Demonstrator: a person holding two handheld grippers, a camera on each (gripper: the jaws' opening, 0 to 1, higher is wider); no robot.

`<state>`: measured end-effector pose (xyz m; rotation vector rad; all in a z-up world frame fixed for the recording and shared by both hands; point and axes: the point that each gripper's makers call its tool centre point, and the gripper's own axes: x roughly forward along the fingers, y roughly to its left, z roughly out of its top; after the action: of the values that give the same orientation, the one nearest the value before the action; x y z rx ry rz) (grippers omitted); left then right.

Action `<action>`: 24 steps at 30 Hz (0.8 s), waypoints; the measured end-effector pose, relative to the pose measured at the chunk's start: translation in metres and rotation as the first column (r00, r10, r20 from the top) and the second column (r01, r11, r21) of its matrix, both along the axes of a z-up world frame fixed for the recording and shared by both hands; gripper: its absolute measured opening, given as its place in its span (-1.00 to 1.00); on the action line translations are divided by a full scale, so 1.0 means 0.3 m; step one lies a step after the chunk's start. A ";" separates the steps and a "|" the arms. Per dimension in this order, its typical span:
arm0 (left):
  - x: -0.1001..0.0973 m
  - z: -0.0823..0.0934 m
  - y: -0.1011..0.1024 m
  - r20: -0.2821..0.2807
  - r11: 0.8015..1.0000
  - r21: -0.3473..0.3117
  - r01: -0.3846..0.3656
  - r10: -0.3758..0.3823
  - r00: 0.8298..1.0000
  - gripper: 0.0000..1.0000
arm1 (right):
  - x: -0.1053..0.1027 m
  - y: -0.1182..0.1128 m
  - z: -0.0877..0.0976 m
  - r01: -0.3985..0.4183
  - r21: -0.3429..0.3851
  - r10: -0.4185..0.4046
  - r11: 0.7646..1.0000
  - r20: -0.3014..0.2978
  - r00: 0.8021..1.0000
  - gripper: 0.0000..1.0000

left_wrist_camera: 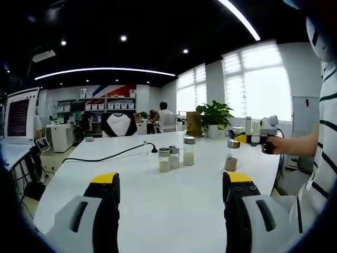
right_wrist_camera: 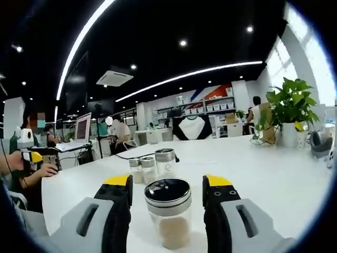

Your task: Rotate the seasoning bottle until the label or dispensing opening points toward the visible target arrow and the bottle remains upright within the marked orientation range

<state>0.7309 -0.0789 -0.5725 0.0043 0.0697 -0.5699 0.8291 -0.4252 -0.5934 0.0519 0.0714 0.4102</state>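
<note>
The seasoning bottle [right_wrist_camera: 168,211] was seen standing upright on the white table [right_wrist_camera: 274,179], its long axis vertical, directly between the jaws of the right gripper [right_wrist_camera: 167,192] in the right gripper view. A narrow gap was left on each side of the lid, so the jaws were spread about the bottle and not yet pressed on it; contact with the glass lower down could not be ruled out, since the jaw faces there were poorly shown. In the left gripper view the same bottle [left_wrist_camera: 231,155] was seen ahead and to the right, with the right gripper [left_wrist_camera: 235,138] reaching it at cap height from the person's side. The right gripper was therefore judged much the nearer of the two, and the coming turn was judged to depend on the jaws being closed squarely about the vertical axis.

The left gripper [left_wrist_camera: 171,184] was held low over the table with its jaws wide apart and nothing between them, well apart from a cluster of three other shakers [left_wrist_camera: 176,155]. No target arrow or label could be made out on the table
</note>
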 end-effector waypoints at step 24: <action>-0.011 -0.029 0.011 -0.019 1.000 0.012 -0.003 0.003 1.000 0.68 | 0.013 0.013 -0.058 -0.001 -0.021 0.001 1.000 -0.036 0.999 -0.26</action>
<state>0.7275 -0.0757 -0.5810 0.0101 0.0916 -0.5664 0.8330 -0.4214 -0.6107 0.0390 0.1111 0.4096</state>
